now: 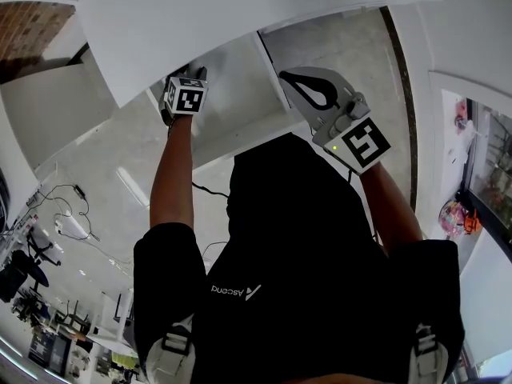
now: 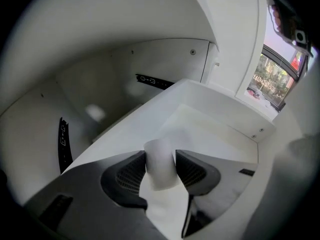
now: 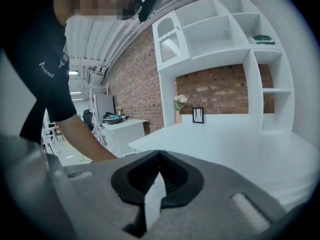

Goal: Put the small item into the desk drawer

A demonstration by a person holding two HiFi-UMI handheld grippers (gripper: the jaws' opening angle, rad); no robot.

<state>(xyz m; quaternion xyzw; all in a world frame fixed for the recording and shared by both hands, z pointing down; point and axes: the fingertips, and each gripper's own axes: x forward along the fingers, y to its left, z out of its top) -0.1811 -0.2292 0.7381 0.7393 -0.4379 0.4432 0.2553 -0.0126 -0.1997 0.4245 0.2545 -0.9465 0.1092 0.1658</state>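
Observation:
In the left gripper view, my left gripper (image 2: 160, 160) is shut on a small white cylinder-shaped item (image 2: 159, 146), with a dark pad pressed against each side. It hangs over the open white drawer (image 2: 235, 115), whose pale floor lies just beyond the jaws. In the head view only the left gripper's marker cube (image 1: 186, 96) shows, reaching into the white desk. My right gripper (image 3: 159, 155) is shut with nothing between its tips. It is held up to the right of the left one (image 1: 292, 78), outside the drawer.
Black slide rails (image 2: 154, 80) run along the inside of the desk cavity behind the drawer. The right gripper view looks across a white desk top (image 3: 235, 144) to a shelf unit (image 3: 220, 34), a brick wall, a small frame (image 3: 198, 115) and a vase (image 3: 178, 115).

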